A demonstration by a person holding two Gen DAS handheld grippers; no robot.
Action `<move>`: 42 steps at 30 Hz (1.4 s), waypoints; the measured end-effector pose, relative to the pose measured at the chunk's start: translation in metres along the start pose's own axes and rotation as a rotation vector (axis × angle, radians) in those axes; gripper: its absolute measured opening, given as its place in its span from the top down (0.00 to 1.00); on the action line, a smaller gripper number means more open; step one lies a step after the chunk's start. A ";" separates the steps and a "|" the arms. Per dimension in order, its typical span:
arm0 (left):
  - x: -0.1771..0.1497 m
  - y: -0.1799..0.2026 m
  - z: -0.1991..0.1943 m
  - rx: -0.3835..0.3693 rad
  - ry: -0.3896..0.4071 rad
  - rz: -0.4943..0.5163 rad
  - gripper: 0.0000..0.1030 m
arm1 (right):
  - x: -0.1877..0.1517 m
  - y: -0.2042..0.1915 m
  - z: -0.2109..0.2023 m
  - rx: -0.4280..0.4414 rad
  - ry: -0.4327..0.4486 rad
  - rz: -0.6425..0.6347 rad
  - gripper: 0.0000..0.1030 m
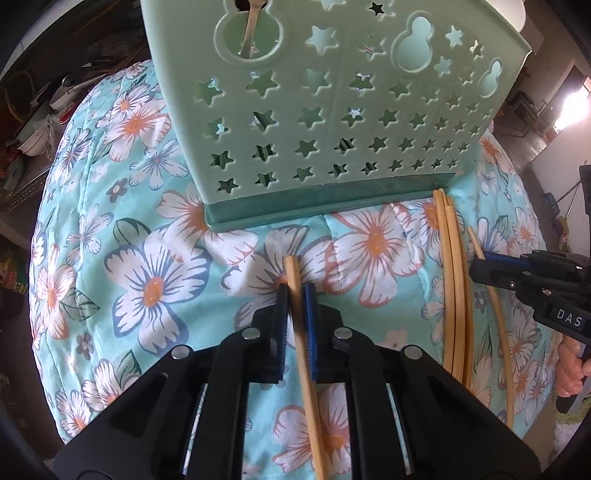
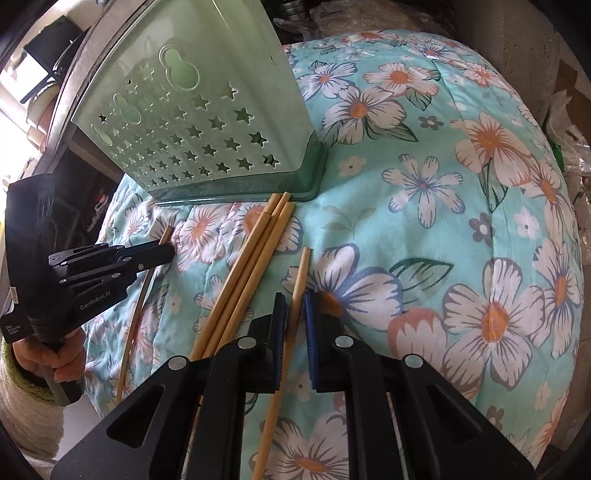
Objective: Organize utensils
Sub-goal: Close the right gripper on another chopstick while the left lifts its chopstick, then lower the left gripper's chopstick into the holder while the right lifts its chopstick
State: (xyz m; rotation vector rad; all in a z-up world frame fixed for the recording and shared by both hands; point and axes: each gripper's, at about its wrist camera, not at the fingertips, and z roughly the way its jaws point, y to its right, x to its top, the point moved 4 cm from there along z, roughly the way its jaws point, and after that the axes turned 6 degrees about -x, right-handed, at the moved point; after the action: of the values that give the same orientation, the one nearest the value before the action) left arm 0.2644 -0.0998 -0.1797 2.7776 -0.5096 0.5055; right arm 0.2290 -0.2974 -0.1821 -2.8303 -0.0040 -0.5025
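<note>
The utensils are slender bamboo chopsticks, pale tan and straight. They lie on a quilted surface (image 1: 155, 236) printed with white-and-orange flowers on turquoise.

Left wrist view: one chopstick (image 1: 300, 332) runs from the bottom centre of the frame up between the fingers of the left gripper (image 1: 295, 295). Its tip ends just beyond the blue pads. The jaws are drawn in tight with the stick between the pads, pinching it.

Right wrist view: a second single chopstick (image 2: 295, 302) runs from the bottom centre up between the fingers of the right gripper (image 2: 293, 301). Its tip lies a short way past the pads. These jaws are likewise pressed in on the stick.

A loose bundle of chopsticks (image 2: 255, 251) lies just left of the right gripper, their upper ends touching the base of a mint-green utensil holder (image 2: 207, 122). The same bundle appears at centre right of the left wrist view. The holder stands at the top of both frames, pierced with star-shaped holes (a metal spoon handle (image 1: 252, 26) shows through one large cutout).

A hand (image 2: 55, 354) grips the left device at lower left of the right wrist view. The holder's base stands directly ahead of both grippers.
</note>
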 end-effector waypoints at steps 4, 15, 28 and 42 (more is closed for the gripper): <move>0.004 0.001 -0.002 0.004 0.012 -0.007 0.95 | -0.002 -0.005 -0.003 0.004 0.017 0.002 0.94; 0.004 -0.009 -0.087 -0.070 0.157 -0.015 0.94 | 0.001 -0.005 -0.070 0.051 0.146 -0.008 0.94; 0.021 0.007 -0.199 -0.154 0.324 0.034 0.94 | 0.009 -0.014 -0.145 0.061 0.319 -0.045 0.94; 0.102 0.016 -0.345 -0.174 0.887 -0.025 0.94 | 0.004 -0.010 -0.191 0.058 0.420 -0.032 0.94</move>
State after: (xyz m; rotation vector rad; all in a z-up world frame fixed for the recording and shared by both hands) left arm 0.2490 -0.0330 0.1738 2.0880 -0.2759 1.4787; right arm 0.1679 -0.3380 -0.0052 -2.6168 0.0163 -1.0736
